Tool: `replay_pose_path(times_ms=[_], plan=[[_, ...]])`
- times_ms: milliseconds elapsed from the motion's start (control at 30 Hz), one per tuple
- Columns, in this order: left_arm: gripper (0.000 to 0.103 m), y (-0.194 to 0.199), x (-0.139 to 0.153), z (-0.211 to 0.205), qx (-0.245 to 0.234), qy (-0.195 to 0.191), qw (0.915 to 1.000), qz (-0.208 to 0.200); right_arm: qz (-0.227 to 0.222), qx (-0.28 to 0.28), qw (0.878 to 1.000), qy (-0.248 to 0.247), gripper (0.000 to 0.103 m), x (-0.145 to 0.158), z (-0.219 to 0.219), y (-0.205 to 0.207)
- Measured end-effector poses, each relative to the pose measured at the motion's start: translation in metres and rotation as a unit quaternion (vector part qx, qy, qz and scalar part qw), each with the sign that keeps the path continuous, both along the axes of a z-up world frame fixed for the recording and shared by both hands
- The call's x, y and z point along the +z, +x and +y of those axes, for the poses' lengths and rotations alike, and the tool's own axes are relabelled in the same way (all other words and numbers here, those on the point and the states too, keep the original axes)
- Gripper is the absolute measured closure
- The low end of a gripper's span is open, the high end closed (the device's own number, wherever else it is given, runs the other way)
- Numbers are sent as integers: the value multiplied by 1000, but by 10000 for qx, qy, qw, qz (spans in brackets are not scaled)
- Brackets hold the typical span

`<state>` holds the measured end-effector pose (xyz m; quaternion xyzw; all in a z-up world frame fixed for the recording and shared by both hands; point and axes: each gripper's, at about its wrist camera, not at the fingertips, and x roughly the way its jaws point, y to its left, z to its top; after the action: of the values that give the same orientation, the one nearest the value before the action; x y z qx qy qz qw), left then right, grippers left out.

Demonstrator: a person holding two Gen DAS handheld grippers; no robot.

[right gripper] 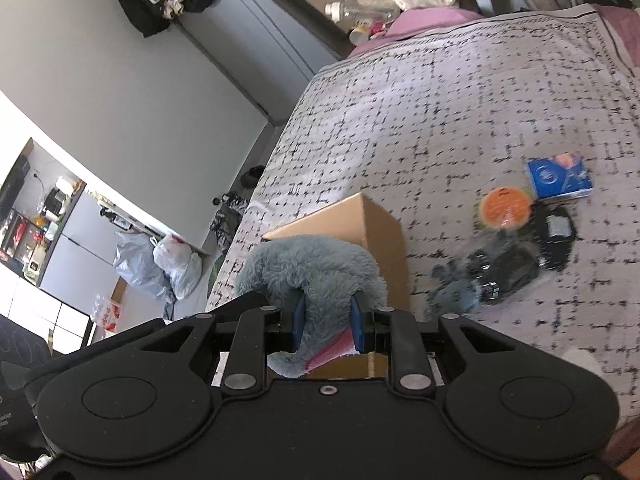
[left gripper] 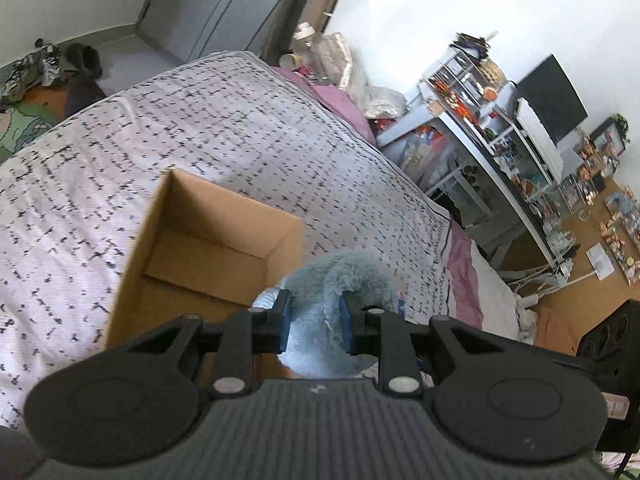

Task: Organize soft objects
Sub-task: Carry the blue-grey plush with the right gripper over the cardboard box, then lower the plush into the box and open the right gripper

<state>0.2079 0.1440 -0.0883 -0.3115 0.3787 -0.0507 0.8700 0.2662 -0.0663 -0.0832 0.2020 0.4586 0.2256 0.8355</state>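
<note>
A fluffy grey-blue plush toy [left gripper: 336, 280] is held by both grippers. My left gripper [left gripper: 316, 320] is shut on it, just right of the near corner of an open cardboard box [left gripper: 208, 240] that stands on the bed. In the right wrist view my right gripper [right gripper: 328, 326] is shut on the same plush toy [right gripper: 312, 268], which shows a pink patch underneath. The box [right gripper: 380, 240] stands right behind the toy. The box's inside looks bare where it shows.
The bed has a white cover with black marks [right gripper: 460, 100]. On it to the right lie a blue packet [right gripper: 558, 176], an orange round item [right gripper: 506, 208], dark items [right gripper: 520, 256] and a small grey-blue soft item [right gripper: 456, 284]. Shelves [left gripper: 500, 140] stand beside the bed.
</note>
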Motion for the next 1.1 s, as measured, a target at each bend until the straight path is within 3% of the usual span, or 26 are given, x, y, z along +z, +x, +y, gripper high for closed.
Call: replay_pose_path(times_ms=[500, 667, 733, 867, 1000, 1100], plan=[[79, 7, -49, 59, 240, -273, 9976, 591, 537, 205, 9980, -251, 79, -42, 56, 11], [79, 14, -55, 63, 196, -203, 9971, 711, 686, 147, 9971, -297, 74, -50, 62, 17], [77, 16, -56, 61, 151, -6, 9969, 770, 801, 73, 9964, -261, 73, -55, 62, 18], [73, 19, -57, 60, 122, 8, 9963, 856, 873, -27, 9957, -303, 52, -59, 59, 18], [55, 17, -50, 58, 203, 211, 9957, 883, 824, -33, 9963, -256, 51, -53, 53, 15], [45, 16, -44, 55, 213, 371, 9949, 911, 734, -75, 9969, -272, 45, -47, 46, 14]])
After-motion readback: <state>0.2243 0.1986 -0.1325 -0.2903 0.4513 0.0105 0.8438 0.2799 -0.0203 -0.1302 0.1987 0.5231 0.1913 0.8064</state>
